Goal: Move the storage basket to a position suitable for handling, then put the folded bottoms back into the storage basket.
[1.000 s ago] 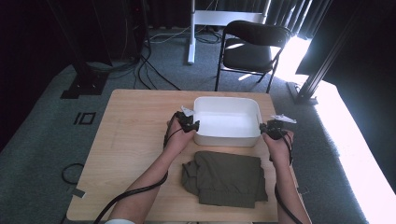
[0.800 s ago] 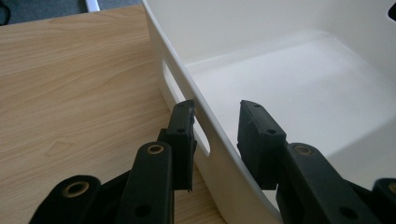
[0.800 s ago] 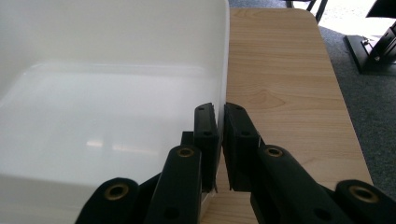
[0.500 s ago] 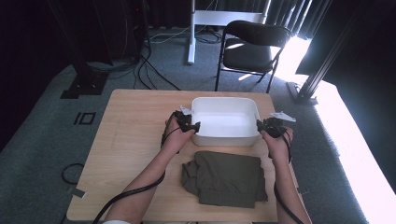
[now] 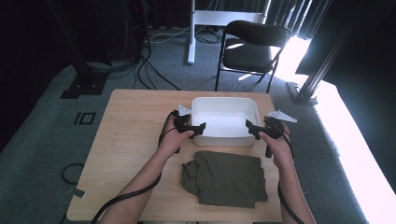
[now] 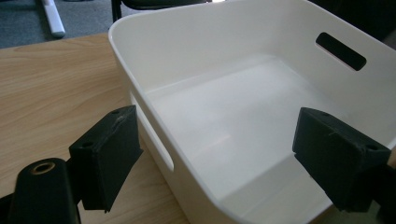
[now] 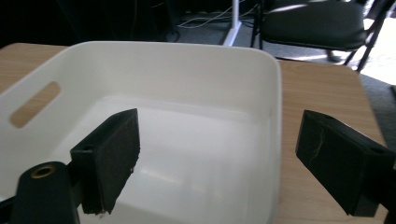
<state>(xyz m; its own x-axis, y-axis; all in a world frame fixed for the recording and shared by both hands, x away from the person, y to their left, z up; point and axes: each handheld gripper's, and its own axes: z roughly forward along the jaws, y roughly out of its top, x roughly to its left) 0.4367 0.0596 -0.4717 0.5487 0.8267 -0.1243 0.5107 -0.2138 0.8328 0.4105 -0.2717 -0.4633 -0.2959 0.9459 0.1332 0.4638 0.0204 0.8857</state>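
The white bin [image 5: 225, 120] sits on the table [image 5: 130, 135], between both grippers; left gripper [image 5: 201, 129] and right gripper [image 5: 249, 128] have just been opening wide, each straddling a side wall, gripping nothing; the folded cloth [image 5: 224, 177] lies just behind them, nearer the person.

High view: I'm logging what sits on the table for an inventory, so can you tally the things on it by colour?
White: 1, the bin
Olive green: 1, the folded garment
Black: 2, the left claw and the right claw, both held open at the bin's ends
Total: 4
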